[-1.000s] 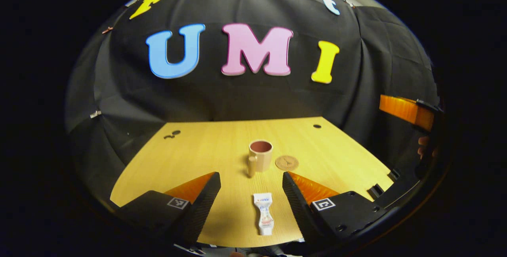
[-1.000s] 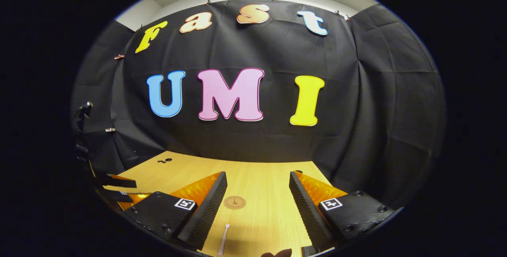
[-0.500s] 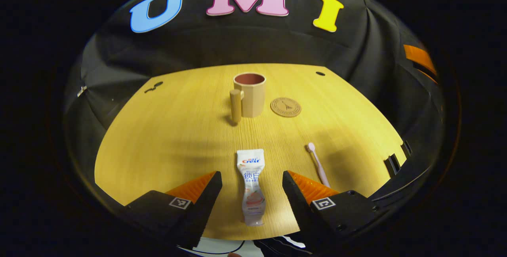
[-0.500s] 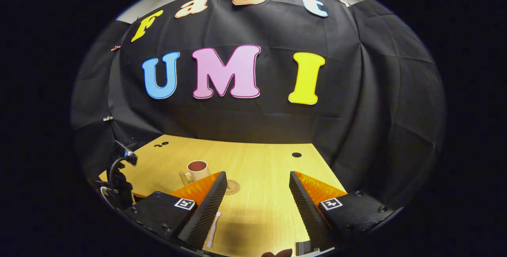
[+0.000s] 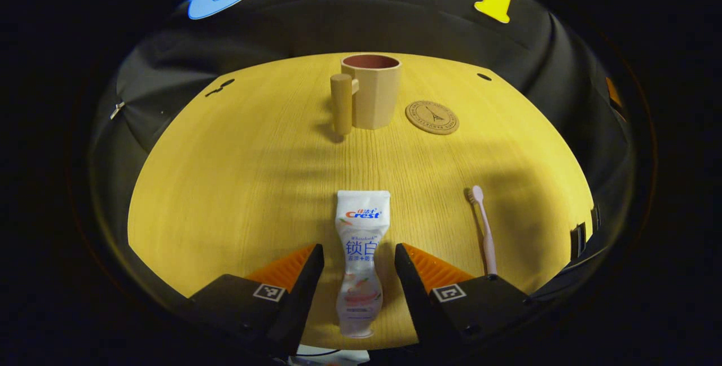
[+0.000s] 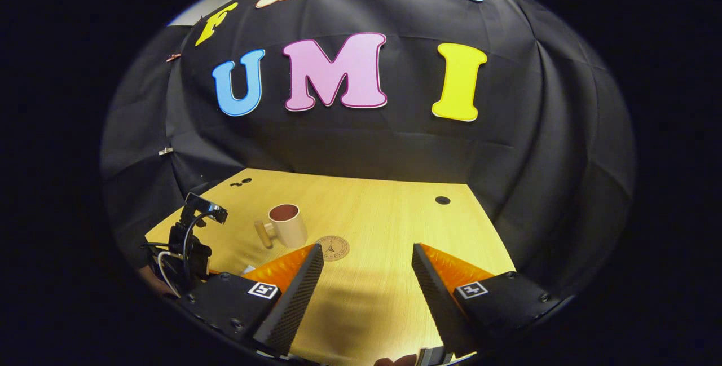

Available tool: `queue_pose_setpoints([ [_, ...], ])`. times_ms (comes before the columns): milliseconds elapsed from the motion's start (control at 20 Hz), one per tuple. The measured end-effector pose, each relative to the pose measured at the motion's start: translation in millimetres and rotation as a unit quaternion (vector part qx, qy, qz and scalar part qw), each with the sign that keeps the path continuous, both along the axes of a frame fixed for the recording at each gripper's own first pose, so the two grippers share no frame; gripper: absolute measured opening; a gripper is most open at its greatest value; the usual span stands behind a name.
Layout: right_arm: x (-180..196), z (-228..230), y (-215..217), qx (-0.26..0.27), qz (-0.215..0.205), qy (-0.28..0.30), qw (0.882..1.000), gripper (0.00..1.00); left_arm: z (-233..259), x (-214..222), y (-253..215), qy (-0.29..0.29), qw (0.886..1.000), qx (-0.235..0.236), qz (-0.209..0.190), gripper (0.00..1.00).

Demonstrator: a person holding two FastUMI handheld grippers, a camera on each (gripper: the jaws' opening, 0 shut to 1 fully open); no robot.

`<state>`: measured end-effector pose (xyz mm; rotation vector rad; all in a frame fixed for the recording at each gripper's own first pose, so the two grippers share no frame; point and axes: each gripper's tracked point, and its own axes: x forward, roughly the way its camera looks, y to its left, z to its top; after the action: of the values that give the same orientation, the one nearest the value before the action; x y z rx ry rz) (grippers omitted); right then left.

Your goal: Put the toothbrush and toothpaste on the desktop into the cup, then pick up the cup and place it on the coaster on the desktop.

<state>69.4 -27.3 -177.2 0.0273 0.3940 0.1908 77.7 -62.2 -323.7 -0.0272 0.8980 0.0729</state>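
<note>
Though gaping astride the toothpaste [image 5: 359, 259], left tool [image 5: 357, 292] untouching; right tool [image 6: 362, 292] wide, empty, toothbrush [image 5: 483, 228] end hidden.

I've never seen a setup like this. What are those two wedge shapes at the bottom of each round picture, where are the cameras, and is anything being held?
There is no robot arm here: a person holds a two-finger gripper in each hand, and a fisheye camera rides on each, looking forward along its fingers. The wedges are those fingers.

In the left gripper view, the left gripper is open, its fingers on either side of a toothpaste tube lying flat on the wooden desktop, not yet pressing it. Beside it lies a pink toothbrush. Farther back stand a tan cup with a handle and a round coaster.

In the right gripper view, the right gripper is open, holding nothing, above the desktop. Nothing is held yet.
</note>
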Motion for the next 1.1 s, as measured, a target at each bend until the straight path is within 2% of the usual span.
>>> queue_pose_setpoints([
  [150, 8.1, -14.2, 0.5, 0.017, 0.014, 0.020, 1.000, 0.98, -7.7, 6.4, 0.9, 0.007, 1.000, 0.002, 0.005, 0.73],
  [200, 8.8, -21.0, 0.7, 0.025, 0.016, 0.034, 0.999, 0.98, -6.4, 4.5, 0.4, 0.012, 1.000, 0.003, 0.004, 0.75],
  [250, 8.1, -24.7, 2.7, 0.035, 0.019, 0.045, 0.998, 0.98, -6.0, 6.8, -0.3, 0.009, 1.000, 0.004, -0.002, 0.69],
  [400, 1.5, -39.6, 13.8, 0.048, 0.026, 0.076, 0.996, 0.99, -6.3, 6.9, -0.2, 0.012, 1.000, 0.004, -0.005, 0.64],
  [500, -7.7, -56.5, 21.7, 0.037, 0.036, 0.099, 0.994, 0.98, -4.4, 6.4, 0.0, 0.014, 1.000, 0.000, 0.002, 0.49],
  [650, -27.2, -78.1, 32.9, 0.031, 0.039, 0.141, 0.989, 0.98, -5.4, 9.3, 2.2, 0.030, 0.999, -0.004, -0.016, 0.33],
  [800, -47.0, -103.2, 51.4, 0.029, 0.031, 0.190, 0.981, 0.99, -5.7, 10.6, 3.7, 0.037, 0.998, -0.010, -0.041, 0.28],
  [850, -53.3, -111.3, 57.6, 0.026, 0.027, 0.206, 0.978, 0.99, -6.0, 10.7, 4.1, 0.040, 0.998, -0.012, -0.051, 0.30],
  [900, -58.9, -119.6, 65.6, 0.025, 0.026, 0.221, 0.975, 0.99, -5.1, 9.3, 4.4, 0.043, 0.997, -0.018, -0.061, 0.24],
  [1050, -69.8, -138.1, 82.4, 0.004, 0.020, 0.254, 0.967, 0.99, 15.3, 0.6, 9.1, 0.023, 0.996, -0.049, -0.078, 0.19],
  [1100, -72.6, -144.3, 84.7, -0.005, 0.016, 0.262, 0.965, 0.99, 23.9, -1.7, 12.3, 0.013, 0.995, -0.055, -0.082, 0.14],
])
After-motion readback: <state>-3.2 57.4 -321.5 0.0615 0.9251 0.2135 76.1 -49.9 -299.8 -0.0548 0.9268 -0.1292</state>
